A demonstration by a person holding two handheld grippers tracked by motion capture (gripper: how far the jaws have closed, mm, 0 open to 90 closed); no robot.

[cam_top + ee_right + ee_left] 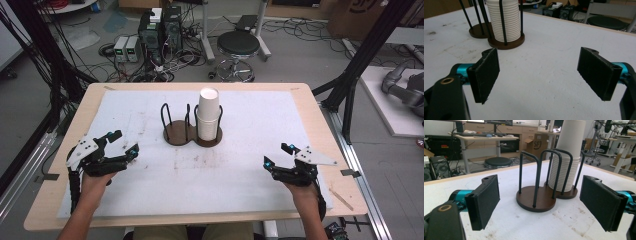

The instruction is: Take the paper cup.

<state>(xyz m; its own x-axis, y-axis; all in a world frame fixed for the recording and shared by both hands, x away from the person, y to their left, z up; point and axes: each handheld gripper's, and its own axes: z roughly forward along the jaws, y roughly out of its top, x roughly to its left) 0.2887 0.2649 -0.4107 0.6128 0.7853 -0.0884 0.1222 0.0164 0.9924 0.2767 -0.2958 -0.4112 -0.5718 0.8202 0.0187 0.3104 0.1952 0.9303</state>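
Observation:
A dark wooden two-ring cup holder (192, 134) with black wire posts stands at the table's middle. Its right ring holds a tall stack of white paper cups (208, 114); its left ring is empty. In the left gripper view the holder (536, 201) and the cup stack (565, 170) lie ahead between the jaws. My left gripper (123, 141) rests at the left of the white mat, open and empty. My right gripper (277, 155) rests at the right, open and empty, with the cup stack (504, 20) far ahead to its left.
A white mat (150, 185) covers the wooden table (320, 120). Beyond the far edge stand a black stool (238, 46), power supplies and cables on the floor. Black frame posts flank both sides of the table.

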